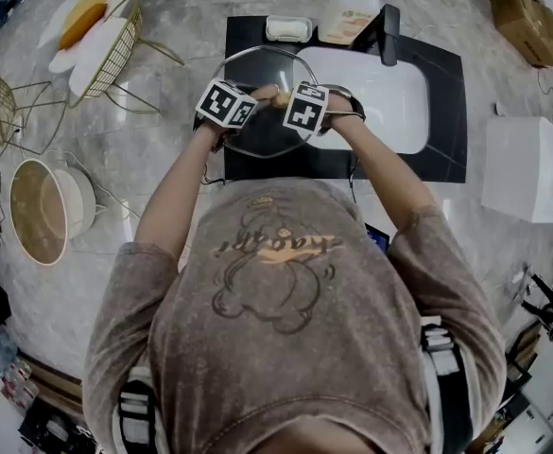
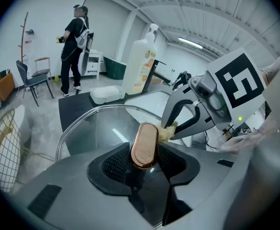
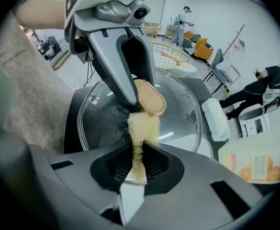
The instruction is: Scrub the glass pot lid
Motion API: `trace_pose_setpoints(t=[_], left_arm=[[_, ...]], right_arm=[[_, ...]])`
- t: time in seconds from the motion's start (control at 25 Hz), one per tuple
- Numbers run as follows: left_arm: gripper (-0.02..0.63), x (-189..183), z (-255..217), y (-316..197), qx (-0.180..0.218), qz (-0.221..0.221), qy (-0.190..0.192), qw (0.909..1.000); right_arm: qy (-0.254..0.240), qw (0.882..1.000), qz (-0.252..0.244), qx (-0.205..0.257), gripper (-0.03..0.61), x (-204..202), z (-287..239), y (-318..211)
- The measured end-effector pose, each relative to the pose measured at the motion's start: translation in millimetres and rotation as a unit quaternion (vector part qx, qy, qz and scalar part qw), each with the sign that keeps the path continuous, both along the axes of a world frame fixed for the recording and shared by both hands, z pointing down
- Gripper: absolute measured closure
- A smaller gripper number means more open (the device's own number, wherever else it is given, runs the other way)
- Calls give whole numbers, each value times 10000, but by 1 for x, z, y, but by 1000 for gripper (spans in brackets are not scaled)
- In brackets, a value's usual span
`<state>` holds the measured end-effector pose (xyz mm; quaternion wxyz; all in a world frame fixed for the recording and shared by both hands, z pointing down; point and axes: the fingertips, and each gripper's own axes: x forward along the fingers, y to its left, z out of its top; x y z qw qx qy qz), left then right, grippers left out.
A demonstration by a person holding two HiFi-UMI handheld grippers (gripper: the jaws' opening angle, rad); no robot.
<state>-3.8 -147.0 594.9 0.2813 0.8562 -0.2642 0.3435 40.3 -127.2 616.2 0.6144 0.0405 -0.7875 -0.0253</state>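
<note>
- While the left gripper [image 2: 144,153] clamps the oval knob [image 2: 145,139] between its jaws, the glass pot lid [image 1: 257,57] hangs over the black mat [image 1: 446,83], at the sink's [image 1: 389,102] 9 o'clock
- Now the right gripper [image 3: 139,164]: jaws narrow, pinching a yellow scrub pad [image 3: 143,128]
- Knob's long axis runs 6 to 12 from the left jaws; pad sits just beside it at 2 o'clock
- Glass spreads beyond the pad towards 12, so the right hand looks nearer for scrubbing
- Lid reads clear, domed, metal-rimmed
</note>
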Motion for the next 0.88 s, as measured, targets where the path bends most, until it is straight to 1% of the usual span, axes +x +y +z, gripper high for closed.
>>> trace_pose_setpoints(t=[0.12,0.28,0.36,0.44,0.56,0.64,0.8,0.88], left_arm=[[422,0,1,-1,-58,6,36,10000],[422,0,2,0,-199,42,58,9998],[423,0,2,0,-255,47,78,9996],[423,1,2,-1,-288,44,110,9995],[423,2,2,0,-332,56,141,9993],[424,1,2,0,-361,69,138,9992],[425,2,3,0,-408,92,153,9990],[425,1,3,1,-437,77,162,9989]], right_arm=[[-67,9990,396,-193,534,-1,0,0],[-243,9930,921,-705,534,-5,1,6],[-243,9873,1218,-988,534,-3,2,13],[-282,9815,1514,-1140,534,-3,2,16],[-464,9689,1961,-1440,534,-5,1,19],[-473,9660,2035,-1521,534,-8,0,21],[-371,9681,1966,-1506,534,-9,1,24],[-395,9672,1965,-1558,534,-11,1,26]])
